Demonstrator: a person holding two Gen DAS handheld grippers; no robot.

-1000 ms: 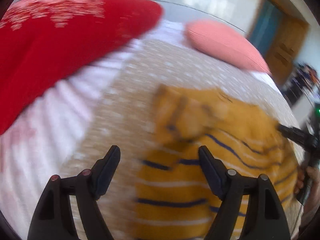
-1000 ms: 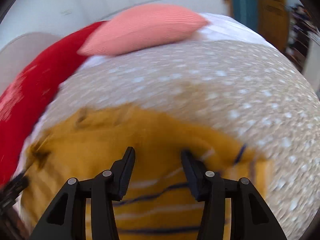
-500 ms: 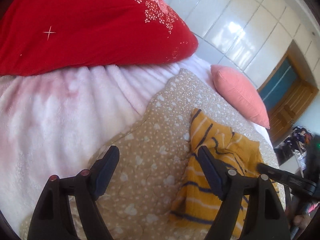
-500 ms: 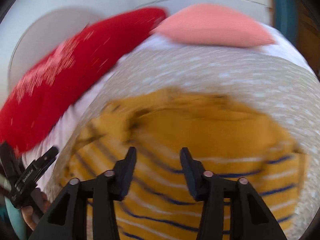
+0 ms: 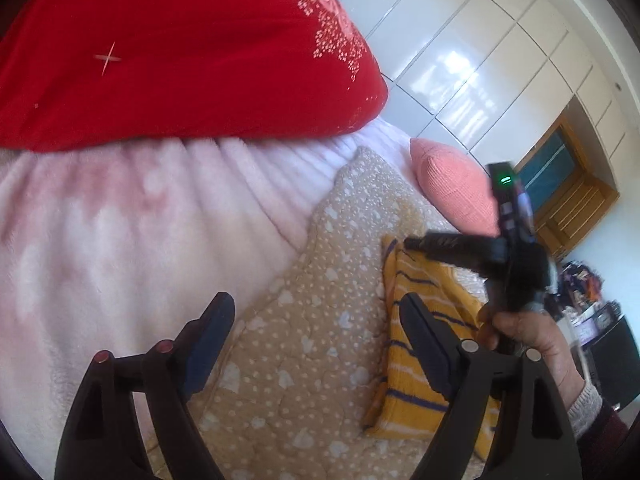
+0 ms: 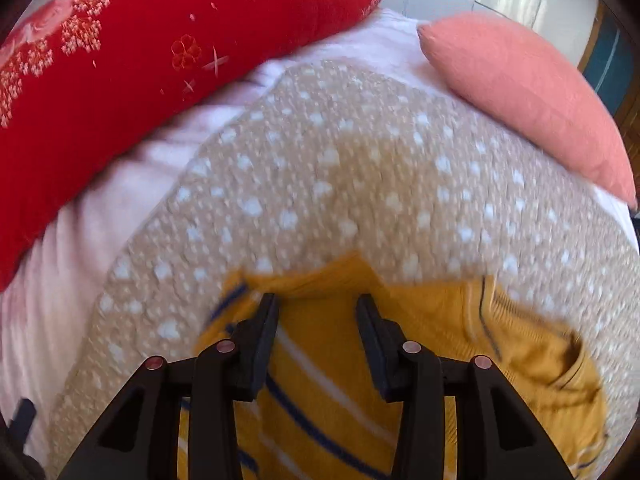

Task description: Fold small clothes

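A small yellow knit garment with blue and white stripes lies folded on a beige spotted quilt. My left gripper is open and empty, raised over the quilt to the left of the garment. My right gripper is open, low over the garment's far edge, with the cloth showing between its jaws. The right gripper also shows in the left wrist view, its tip at the garment's far corner, held by a hand.
A big red pillow and a pink fleece blanket lie to the left. A salmon cushion sits at the far right of the bed. White cupboards and a wooden door stand behind.
My left gripper has pulled back leftwards off the garment. My right gripper has moved to the garment's far edge. The garment now lies narrower, folded over.
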